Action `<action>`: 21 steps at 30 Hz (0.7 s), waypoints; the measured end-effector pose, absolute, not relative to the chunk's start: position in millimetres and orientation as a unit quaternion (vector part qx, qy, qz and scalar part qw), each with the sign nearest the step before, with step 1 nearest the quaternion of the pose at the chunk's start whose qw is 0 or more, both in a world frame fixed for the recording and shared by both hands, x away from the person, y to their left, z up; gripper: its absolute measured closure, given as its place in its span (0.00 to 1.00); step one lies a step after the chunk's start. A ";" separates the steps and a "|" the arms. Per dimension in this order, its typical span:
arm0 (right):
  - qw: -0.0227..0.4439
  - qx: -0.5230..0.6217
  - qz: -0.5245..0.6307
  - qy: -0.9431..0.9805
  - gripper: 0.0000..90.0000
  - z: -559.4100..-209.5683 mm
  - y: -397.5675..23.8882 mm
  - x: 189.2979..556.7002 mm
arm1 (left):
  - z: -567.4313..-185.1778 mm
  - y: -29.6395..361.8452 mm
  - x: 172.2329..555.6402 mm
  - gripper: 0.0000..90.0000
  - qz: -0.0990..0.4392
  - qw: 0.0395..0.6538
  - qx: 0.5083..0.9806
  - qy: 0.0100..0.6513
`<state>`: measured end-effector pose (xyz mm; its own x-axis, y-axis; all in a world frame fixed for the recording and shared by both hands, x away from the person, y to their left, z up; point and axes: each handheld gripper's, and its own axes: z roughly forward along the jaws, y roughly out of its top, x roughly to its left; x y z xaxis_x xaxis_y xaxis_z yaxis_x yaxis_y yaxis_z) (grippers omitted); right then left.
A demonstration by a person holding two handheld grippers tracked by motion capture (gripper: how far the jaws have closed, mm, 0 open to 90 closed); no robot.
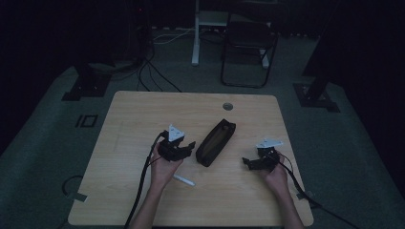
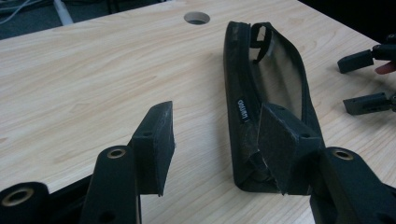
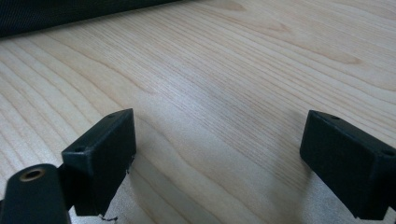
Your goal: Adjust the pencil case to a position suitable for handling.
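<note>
A black zip pouch (image 1: 216,141) lies slantwise at the table's middle, and its mesh top (image 2: 275,79) gapes open. My left gripper (image 1: 187,149) sits just left of the pouch's near end. Its jaws are open (image 2: 217,140), with bare wood between them and the right pad (image 2: 282,144) beside the pouch's near corner. My right gripper (image 1: 248,163) rests to the right of the pouch, open (image 3: 224,158) over bare tabletop; its two fingers (image 2: 366,60) show far right in the left gripper view. The pouch's edge (image 3: 46,14) crosses the top left of the right gripper view.
A white pen (image 1: 184,181) lies on the wooden table (image 1: 143,114) by my left hand. A round cable hole (image 1: 228,106) sits near the far edge. Beyond the table stand a dark chair (image 1: 248,43) and a white desk leg (image 1: 195,33), with cables on the floor.
</note>
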<state>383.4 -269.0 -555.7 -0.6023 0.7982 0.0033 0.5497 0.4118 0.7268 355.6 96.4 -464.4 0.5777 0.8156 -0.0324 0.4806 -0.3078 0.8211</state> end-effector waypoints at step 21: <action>0.175 0.410 0.355 0.822 0.12 -555.7 -269.0 383.4 | -474.8 63.0 346.0 0.51 0.172 0.428 0.797 0.390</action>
